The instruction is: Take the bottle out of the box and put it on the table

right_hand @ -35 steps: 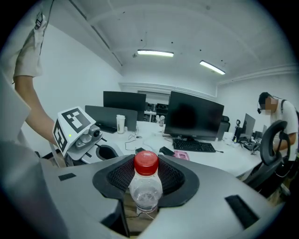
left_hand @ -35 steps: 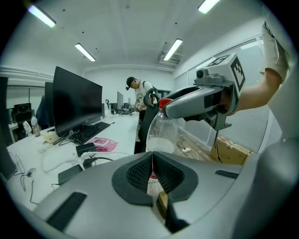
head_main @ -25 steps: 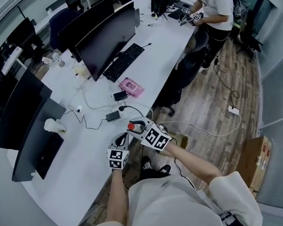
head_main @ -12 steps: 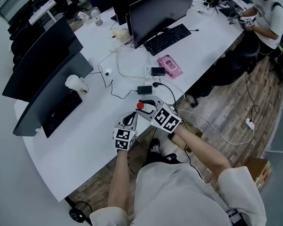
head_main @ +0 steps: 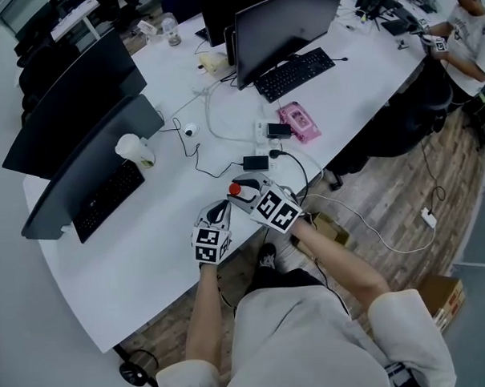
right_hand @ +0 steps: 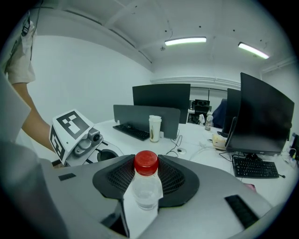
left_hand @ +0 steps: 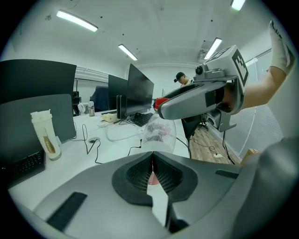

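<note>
A clear plastic bottle (right_hand: 145, 186) with a red cap (right_hand: 146, 162) stands upright between the jaws of my right gripper (head_main: 241, 192), which is shut on its upper body. In the head view the red cap (head_main: 234, 190) shows above the front edge of the white desk (head_main: 141, 269). In the left gripper view the bottle (left_hand: 161, 133) hangs below the right gripper's (left_hand: 196, 100) tip, above the desk. My left gripper (head_main: 221, 212) is beside the right one, on its left; its jaws (left_hand: 153, 164) meet with nothing held.
Behind the grippers a black power brick (head_main: 255, 162), cables and a pink pack (head_main: 297, 121) lie on the desk. A keyboard (head_main: 293, 73), monitors (head_main: 283, 26) and a white cup (head_main: 135, 150) stand farther back. A cardboard box (head_main: 441, 294) sits on the wooden floor at right.
Both grippers have moved forward together, the right one carrying the bottle, from the desk's front edge to a little over the desk top. Neither gripper's jaws have changed.
</note>
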Motion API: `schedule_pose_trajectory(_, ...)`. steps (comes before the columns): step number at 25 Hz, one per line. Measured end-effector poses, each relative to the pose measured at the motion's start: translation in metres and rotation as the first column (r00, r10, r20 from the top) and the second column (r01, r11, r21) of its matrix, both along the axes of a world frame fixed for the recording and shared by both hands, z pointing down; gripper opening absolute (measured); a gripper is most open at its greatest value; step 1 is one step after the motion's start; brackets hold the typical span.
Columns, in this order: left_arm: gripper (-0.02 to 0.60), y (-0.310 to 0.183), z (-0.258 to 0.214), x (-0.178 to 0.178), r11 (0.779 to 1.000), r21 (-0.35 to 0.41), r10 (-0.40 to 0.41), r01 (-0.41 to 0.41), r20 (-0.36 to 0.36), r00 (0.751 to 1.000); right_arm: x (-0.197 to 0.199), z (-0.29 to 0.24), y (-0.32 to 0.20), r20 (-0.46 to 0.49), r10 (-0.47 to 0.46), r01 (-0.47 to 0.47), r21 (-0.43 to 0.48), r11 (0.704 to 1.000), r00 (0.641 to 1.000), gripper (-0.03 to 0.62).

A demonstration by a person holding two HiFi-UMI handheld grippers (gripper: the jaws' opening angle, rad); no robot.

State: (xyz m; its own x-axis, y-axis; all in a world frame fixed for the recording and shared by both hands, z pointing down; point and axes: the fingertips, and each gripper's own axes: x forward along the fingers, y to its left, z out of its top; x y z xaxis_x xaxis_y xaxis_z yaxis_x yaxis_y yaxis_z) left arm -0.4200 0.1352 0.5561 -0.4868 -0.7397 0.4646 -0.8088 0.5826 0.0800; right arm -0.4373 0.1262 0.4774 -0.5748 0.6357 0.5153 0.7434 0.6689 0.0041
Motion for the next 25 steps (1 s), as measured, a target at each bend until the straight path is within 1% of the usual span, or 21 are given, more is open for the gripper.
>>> schedule_pose_trajectory(9,0.015,0.001,0.004,-0.003,1.000,0.007,-0.004,0.004,-0.011,1.000,-0.008,0.004,-0.001,0.008,0.063,-0.063,-0.060,0.996,0.998,0.184)
schedule_pose_trajectory(12,0.015,0.005,0.001,0.002,1.000,0.000,-0.012,0.012,-0.003,1.000,-0.008,0.004,-0.008,0.013,0.103,-0.102,-0.077,0.992,0.995,0.218)
schedule_pose_trajectory(15,0.015,0.013,-0.005,0.010,0.999,0.002,-0.049,0.049,0.007,0.999,0.002,-0.003,-0.017,0.012,0.133,-0.131,-0.103,0.986,0.991,0.231)
schedule_pose_trajectory(18,0.015,0.016,-0.013,0.024,0.996,0.016,-0.092,0.092,0.013,0.996,0.023,-0.006,-0.028,0.007,0.153,-0.151,-0.121,0.981,0.988,0.232)
schedule_pose_trajectory(21,0.015,0.017,-0.013,0.051,0.992,0.017,-0.125,0.125,0.010,0.992,0.056,-0.001,-0.034,-0.008,0.176,-0.175,-0.150,0.973,0.984,0.232)
schedule_pose_trajectory(23,0.015,0.015,-0.012,0.069,0.990,0.003,-0.142,0.142,0.008,0.990,0.079,0.003,-0.041,-0.012,0.192,-0.192,-0.152,0.970,0.981,0.232)
schedule_pose_trajectory(25,0.015,0.010,-0.010,0.088,0.990,-0.030,-0.140,0.140,0.005,0.990,0.106,0.008,-0.048,-0.012,0.203,-0.203,-0.127,0.971,0.979,0.232)
